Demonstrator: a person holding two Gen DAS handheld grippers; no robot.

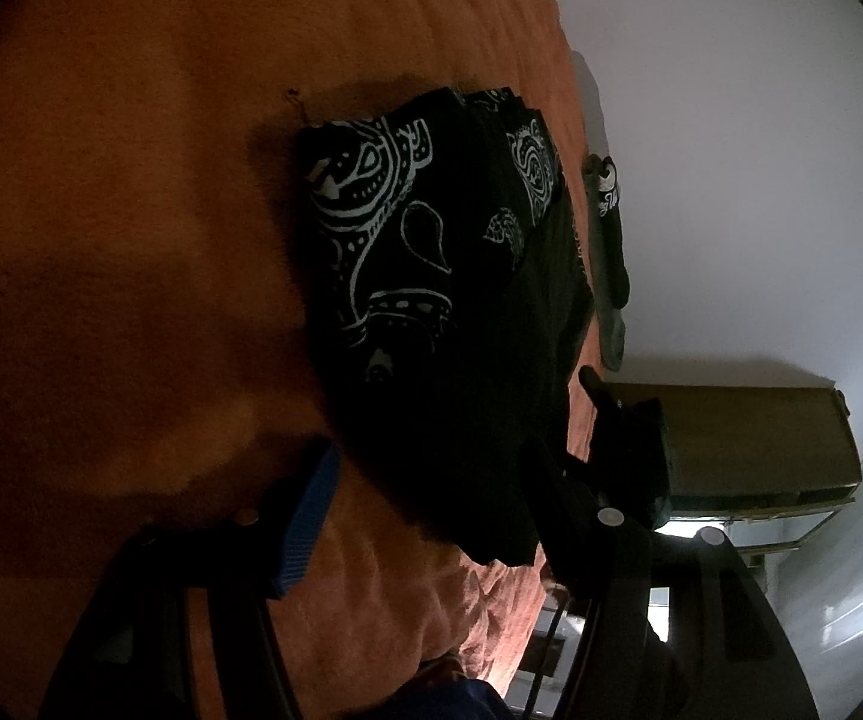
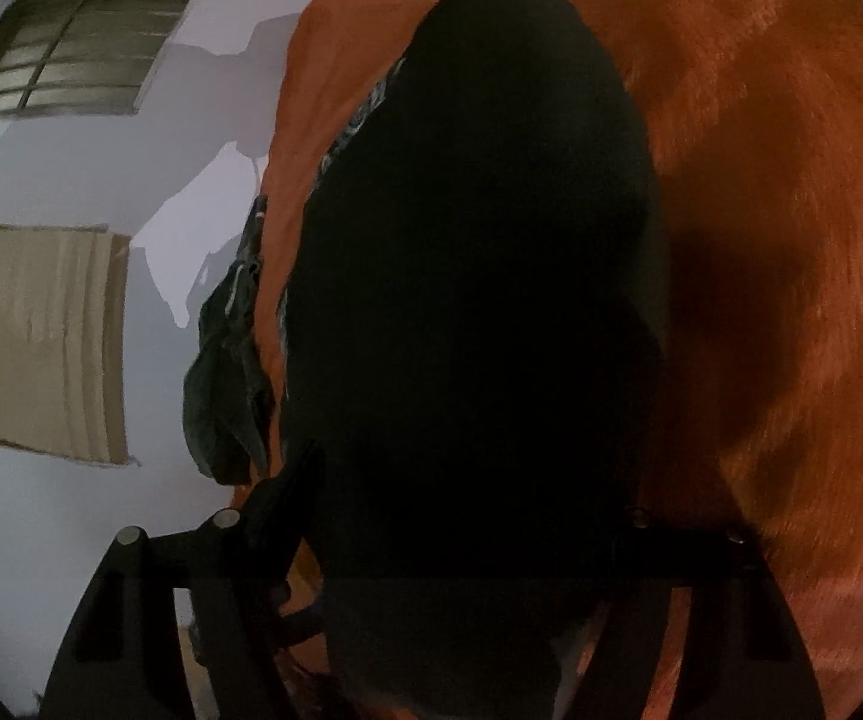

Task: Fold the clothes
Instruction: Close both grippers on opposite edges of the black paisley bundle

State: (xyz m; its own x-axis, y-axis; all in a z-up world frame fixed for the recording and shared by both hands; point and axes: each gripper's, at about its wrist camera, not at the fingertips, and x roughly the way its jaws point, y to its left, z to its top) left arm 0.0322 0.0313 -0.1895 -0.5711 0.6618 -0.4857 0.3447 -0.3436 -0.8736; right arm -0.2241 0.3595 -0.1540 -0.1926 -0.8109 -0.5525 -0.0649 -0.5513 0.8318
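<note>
Jaws of both grippers stand apart, black paisley garment [image 1: 431,276] lying between.

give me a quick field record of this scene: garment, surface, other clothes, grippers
garment: black paisley-print garment, partly folded, lying on the bedspread
surface: orange bedspread
other clothes: grey-green garment at the bed's edge by the white wall
left hand-held gripper: open, the garment's near edge between its fingers
right hand-held gripper: close over the dark cloth, grip unclear
</note>
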